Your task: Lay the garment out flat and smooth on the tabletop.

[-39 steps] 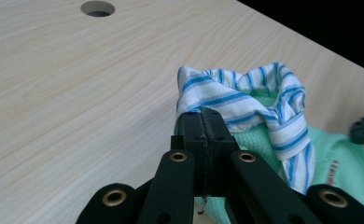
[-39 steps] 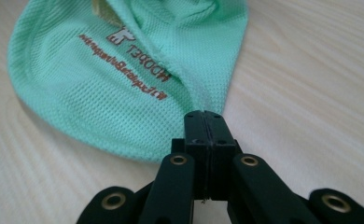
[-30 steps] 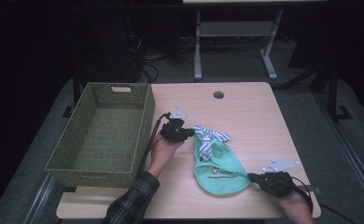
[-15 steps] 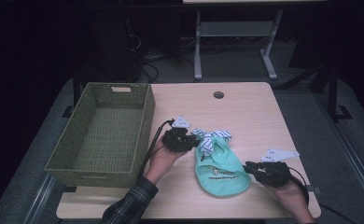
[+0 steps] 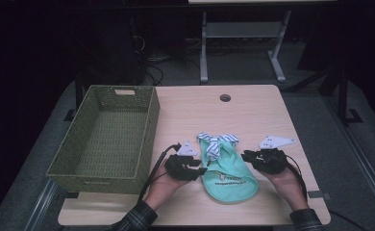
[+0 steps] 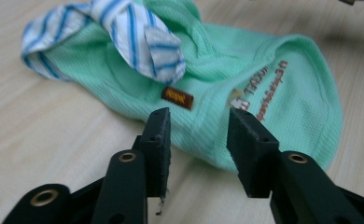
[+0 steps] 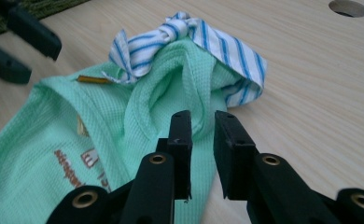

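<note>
A mint-green small garment (image 5: 230, 177) with a blue-and-white striped tie (image 5: 217, 139) at its far end lies flat on the wooden table (image 5: 253, 115). My left gripper (image 5: 200, 169) sits at its left edge. In the left gripper view its jaws have just been opening, and the left gripper (image 6: 196, 117) stands open short of the green cloth (image 6: 273, 93), gripping nothing. My right gripper (image 5: 246, 155) is at the garment's right edge. Its jaws have parted a little, and the right gripper (image 7: 202, 117) shows a narrow gap just over the cloth's edge (image 7: 138, 116), not pressing it.
An empty green woven basket (image 5: 149, 127) stands along the table's left side, close to my left hand. A round cable hole (image 5: 225, 97) lies at the table's far middle. The left gripper's black jaws (image 7: 28, 35) appear in the right gripper view's top left corner.
My left gripper came toward the near edge, along the garment's left side, and opened. My right gripper moved away from the near edge and slightly left, loosening its jaws. The garment now lies narrower.
</note>
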{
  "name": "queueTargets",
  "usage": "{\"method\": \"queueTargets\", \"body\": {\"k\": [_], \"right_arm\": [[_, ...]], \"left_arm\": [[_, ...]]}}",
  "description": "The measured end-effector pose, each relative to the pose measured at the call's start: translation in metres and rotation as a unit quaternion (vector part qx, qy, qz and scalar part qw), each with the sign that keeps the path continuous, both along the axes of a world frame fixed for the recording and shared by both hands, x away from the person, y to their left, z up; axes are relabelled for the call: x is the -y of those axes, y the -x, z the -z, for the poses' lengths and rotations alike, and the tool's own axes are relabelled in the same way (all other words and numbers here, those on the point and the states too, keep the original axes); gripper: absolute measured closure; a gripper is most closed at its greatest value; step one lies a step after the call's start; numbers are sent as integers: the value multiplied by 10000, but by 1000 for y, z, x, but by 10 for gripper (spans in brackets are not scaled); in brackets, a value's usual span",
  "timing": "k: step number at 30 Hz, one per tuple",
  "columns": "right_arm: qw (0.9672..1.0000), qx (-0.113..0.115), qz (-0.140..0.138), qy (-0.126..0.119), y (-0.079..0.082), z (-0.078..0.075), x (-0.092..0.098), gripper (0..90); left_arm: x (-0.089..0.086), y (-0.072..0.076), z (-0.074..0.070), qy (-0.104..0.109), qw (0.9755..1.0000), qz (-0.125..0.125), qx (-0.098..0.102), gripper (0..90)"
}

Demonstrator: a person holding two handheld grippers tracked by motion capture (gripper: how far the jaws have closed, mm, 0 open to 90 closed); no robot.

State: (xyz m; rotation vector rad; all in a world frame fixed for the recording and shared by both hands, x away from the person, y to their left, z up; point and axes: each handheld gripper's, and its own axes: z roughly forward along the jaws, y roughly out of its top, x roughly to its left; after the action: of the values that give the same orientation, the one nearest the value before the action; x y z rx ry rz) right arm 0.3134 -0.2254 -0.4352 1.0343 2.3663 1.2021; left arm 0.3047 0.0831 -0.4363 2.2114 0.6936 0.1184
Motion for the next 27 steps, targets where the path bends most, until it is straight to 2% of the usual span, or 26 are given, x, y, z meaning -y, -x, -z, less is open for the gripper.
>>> {"method": "queueTargets", "body": {"k": [4, 7, 9, 10, 13, 16, 18, 20, 23, 25, 27], "right_arm": [[10000, 0, 23, 20, -9, -2, -7, 735], [9999, 10, 112, -87, -18, -3, -10, 715], [9998, -16, 174, -9, -24, -3, -11, 692], [9997, -5, 231, -17, -29, -5, -11, 677], [9993, 28, 345, -105, -37, -5, -11, 656], [9993, -78, 357, 21, -50, -3, -16, 621], [9993, -23, 379, 4, -55, -1, -18, 613], [9990, -172, 409, 71, -62, 3, -21, 577], [9985, -356, 412, -55, -73, 7, -24, 528], [9982, -380, 411, -195, -78, 10, -26, 522], [9981, -432, 394, -209, -82, 15, -28, 541]], "left_arm": [[3, 5, 13, -117, 9997, 16, -218, 544], [9, 6, 18, -249, 9996, 49, -148, 541], [11, 5, 21, -444, 9990, 65, -72, 615], [11, 5, 22, -498, 9987, 73, -89, 704], [9, 3, 23, -654, 9978, 76, -123, 790], [9, 3, 24, -691, 9975, 87, -150, 824], [9, 3, 24, -708, 9973, 101, -166, 831], [9, 2, 24, -707, 9973, 99, -171, 838], [9, 2, 24, -717, 9972, 116, -174, 843], [9, 2, 24, -729, 9971, 136, -170, 843], [9, 2, 24, -738, 9970, 140, -161, 844]]}}
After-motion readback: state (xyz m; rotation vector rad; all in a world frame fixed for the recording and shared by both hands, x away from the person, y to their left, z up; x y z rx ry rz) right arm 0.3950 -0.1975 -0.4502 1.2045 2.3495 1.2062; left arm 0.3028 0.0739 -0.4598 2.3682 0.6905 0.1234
